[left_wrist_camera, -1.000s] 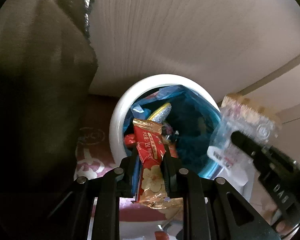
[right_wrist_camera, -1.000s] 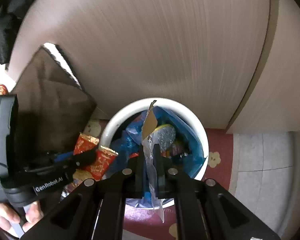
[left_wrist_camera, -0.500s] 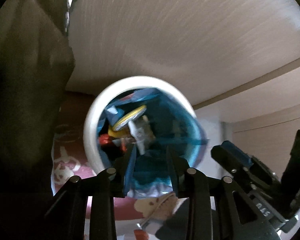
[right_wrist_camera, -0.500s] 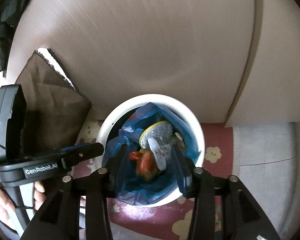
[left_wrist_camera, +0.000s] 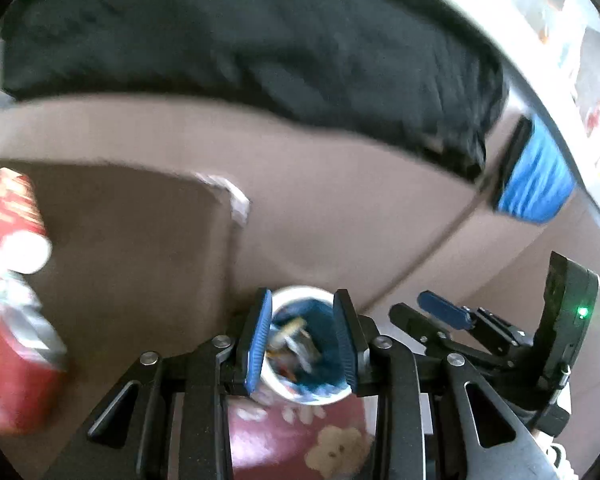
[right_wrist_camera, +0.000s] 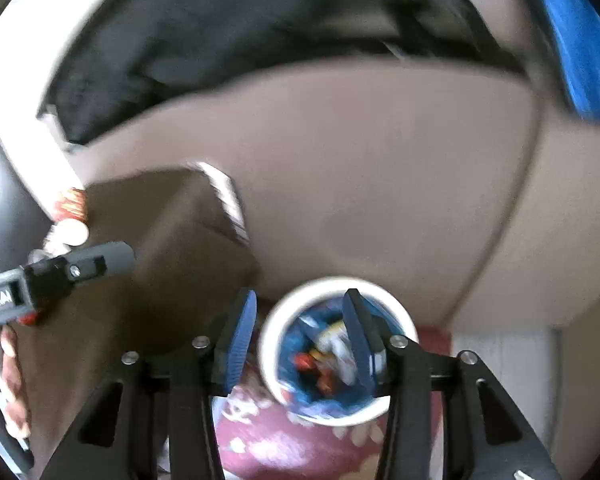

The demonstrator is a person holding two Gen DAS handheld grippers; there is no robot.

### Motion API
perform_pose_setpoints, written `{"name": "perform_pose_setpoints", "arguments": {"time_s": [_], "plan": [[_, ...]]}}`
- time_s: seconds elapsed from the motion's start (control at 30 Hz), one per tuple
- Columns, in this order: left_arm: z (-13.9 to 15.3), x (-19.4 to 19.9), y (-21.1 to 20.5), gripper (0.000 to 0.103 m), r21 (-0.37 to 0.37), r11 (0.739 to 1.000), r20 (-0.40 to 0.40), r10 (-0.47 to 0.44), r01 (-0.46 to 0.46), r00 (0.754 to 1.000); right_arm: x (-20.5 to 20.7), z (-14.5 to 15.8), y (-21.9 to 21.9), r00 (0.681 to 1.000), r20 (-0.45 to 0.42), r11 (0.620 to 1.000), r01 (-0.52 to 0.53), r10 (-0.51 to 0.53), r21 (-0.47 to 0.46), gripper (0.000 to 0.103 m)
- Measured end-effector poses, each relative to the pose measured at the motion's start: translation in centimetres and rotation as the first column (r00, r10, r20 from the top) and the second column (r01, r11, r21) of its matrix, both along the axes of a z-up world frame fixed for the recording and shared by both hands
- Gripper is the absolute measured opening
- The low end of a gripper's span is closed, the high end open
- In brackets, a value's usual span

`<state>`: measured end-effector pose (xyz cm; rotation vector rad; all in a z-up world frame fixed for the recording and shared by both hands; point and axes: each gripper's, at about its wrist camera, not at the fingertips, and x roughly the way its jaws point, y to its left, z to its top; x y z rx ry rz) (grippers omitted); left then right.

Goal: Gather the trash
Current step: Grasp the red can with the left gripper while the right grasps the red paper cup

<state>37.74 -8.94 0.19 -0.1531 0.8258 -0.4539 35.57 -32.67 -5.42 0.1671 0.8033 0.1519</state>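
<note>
The white trash bin (left_wrist_camera: pixel 316 398) with a blue liner stands on the floor well below me, with several wrappers (left_wrist_camera: pixel 296 340) lying inside it. My left gripper (left_wrist_camera: pixel 303 297) hangs high over it, open, with nothing between its blue pads. My right gripper (right_wrist_camera: pixel 300 296) is also raised above the bin (right_wrist_camera: pixel 400 316). Its jaws are opening and nothing is between them; the wrappers (right_wrist_camera: pixel 324 356) lie in the bin far beneath. Each gripper shows in the other's view: the right gripper (left_wrist_camera: pixel 420 311) at the right, the left gripper (right_wrist_camera: pixel 100 262) at the left with a hand (right_wrist_camera: pixel 14 380) behind it.
A beige cabinet front (left_wrist_camera: pixel 340 208) rises behind the bin, with a brown cloth (left_wrist_camera: pixel 120 260) hanging left of it. Black fabric (left_wrist_camera: pixel 260 40) and a blue cloth (left_wrist_camera: pixel 536 176) lie higher up. Red packaging (left_wrist_camera: pixel 8 208) sits at far left. A red patterned mat (left_wrist_camera: pixel 300 440) lies under the bin.
Both grippers let go of their wrappers, the red one and the clear one, which now lie in the bin. Both opened and rose, so the bin looks smaller and lower.
</note>
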Motion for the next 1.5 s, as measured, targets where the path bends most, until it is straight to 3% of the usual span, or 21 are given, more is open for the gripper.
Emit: {"name": "perform_pose_setpoints", "arguments": {"time_s": [0.13, 0.27, 0.37, 0.53, 0.63, 0.73, 0.9, 1.03, 1.2, 1.37, 1.5], "plan": [[2.2, -0.7, 7.8, 0.034, 0.044, 0.992, 0.065, 0.116, -0.119, 0.991, 0.8, 4.1, 6.1, 0.992, 0.076, 0.995, -0.096, 0.096, -0.007, 0.053], [2.2, -0.7, 16.9, 0.035, 0.086, 0.956, 0.089, 0.274, -0.281, 0.958, 2.4, 6.4, 13.0, 0.967, 0.101, 0.972, -0.234, 0.235, -0.023, 0.054], [0.7, -0.5, 22.8, 0.035, 0.094, 0.924, 0.070, 0.364, -0.370, 0.929, 3.9, 7.2, 18.9, 0.923, 0.097, 0.928, -0.370, 0.372, -0.037, 0.055], [-2.2, 0.4, 29.7, 0.035, 0.062, 0.903, 0.021, 0.425, -0.425, 0.905, 7.1, 6.7, 28.7, 0.824, 0.027, 0.820, -0.558, 0.566, -0.128, 0.055], [-3.9, 1.8, 30.8, 0.035, 0.035, 0.909, -0.016, 0.416, -0.415, 0.909, 8.6, 5.5, 33.3, 0.780, -0.026, 0.759, -0.616, 0.626, -0.211, 0.055], [-5.5, 3.5, 32.5, 0.035, -0.010, 0.914, -0.068, 0.403, -0.405, 0.913, 10.7, 4.4, 36.2, 0.750, -0.077, 0.720, -0.655, 0.657, -0.230, 0.055], [-6.4, 5.9, 34.0, 0.035, -0.067, 0.912, -0.104, 0.398, -0.406, 0.912, 15.2, 2.1, 38.0, 0.748, -0.175, 0.723, -0.664, 0.640, -0.192, 0.055], [-6.3, 6.6, 34.3, 0.036, -0.106, 0.908, -0.130, 0.392, -0.406, 0.911, 17.4, -0.3, 38.7, 0.704, -0.247, 0.715, -0.697, 0.666, -0.057, 0.054], [-6.0, 4.9, 31.6, 0.036, -0.080, 0.947, -0.123, 0.301, -0.312, 0.946, 15.3, 1.6, 35.9, 0.783, -0.103, 0.766, -0.621, 0.613, -0.164, 0.050], [-4.3, 2.5, 26.5, 0.037, -0.035, 0.992, -0.071, 0.121, -0.123, 0.990, 12.9, 3.3, 30.5, 0.835, -0.066, 0.827, -0.550, 0.546, -0.113, 0.050], [-3.7, 1.4, 21.7, 0.040, 0.050, 0.996, -0.082, -0.070, 0.074, 0.994, 10.1, 3.6, 26.6, 0.849, -0.071, 0.846, -0.528, 0.524, -0.075, 0.050]]}}
